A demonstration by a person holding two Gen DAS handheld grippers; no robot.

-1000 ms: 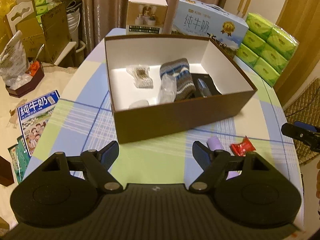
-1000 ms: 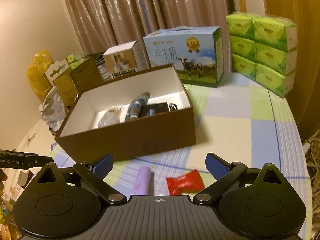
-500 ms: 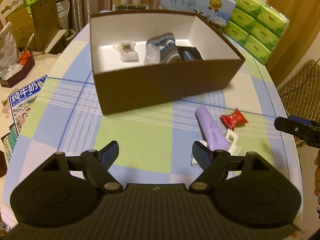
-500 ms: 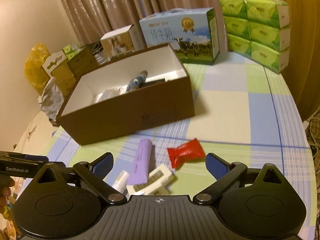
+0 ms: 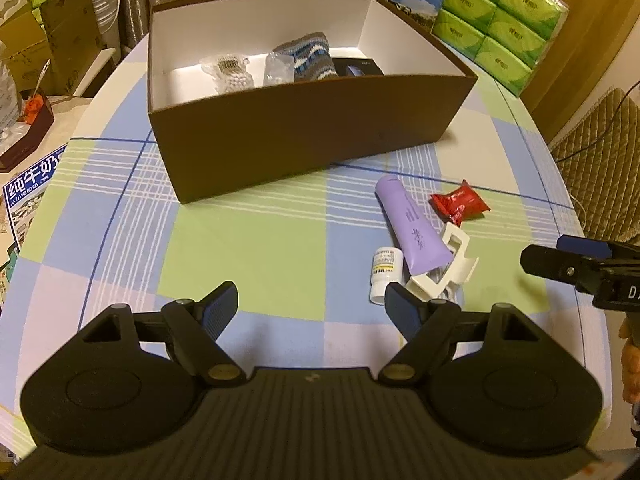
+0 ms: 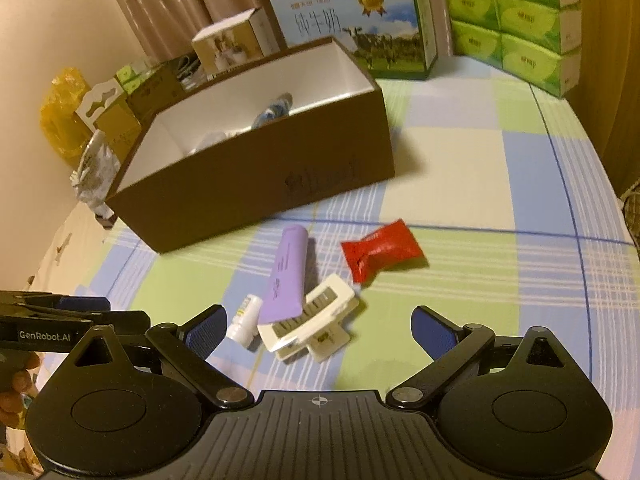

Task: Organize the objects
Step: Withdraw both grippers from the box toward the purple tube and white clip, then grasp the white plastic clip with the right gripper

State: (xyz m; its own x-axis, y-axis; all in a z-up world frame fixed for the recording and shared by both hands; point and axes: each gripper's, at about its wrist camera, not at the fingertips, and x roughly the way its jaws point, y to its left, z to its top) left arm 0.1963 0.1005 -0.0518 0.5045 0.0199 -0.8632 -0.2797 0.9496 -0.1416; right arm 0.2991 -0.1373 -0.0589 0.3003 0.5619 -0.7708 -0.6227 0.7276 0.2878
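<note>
A brown box (image 5: 304, 136) (image 6: 256, 192) with a white inside stands on the checked table (image 5: 248, 248). In it lie a striped knit item (image 5: 310, 56), clear packets (image 5: 230, 72) and a black item. In front of it lie a purple tube (image 5: 412, 226) (image 6: 286, 276), a red packet (image 5: 460, 202) (image 6: 380, 250), a small white bottle (image 5: 384, 274) (image 6: 245, 320) and a white clip (image 5: 446, 270) (image 6: 310, 322). My left gripper (image 5: 310, 306) is open and empty, left of the pile. My right gripper (image 6: 316, 328) is open and empty just short of the clip.
A blue milk carton (image 6: 360, 26), a small white box (image 6: 230, 44) and stacked green tissue packs (image 5: 496, 20) (image 6: 516, 20) stand behind the brown box. Cardboard boxes and bags (image 5: 44, 40) crowd the floor at left. A chair (image 5: 596, 160) is at right.
Both grippers have pulled back and tilted down from the box, so the tube, bottle, clip and red packet have come fully into view. Both stay open and empty.
</note>
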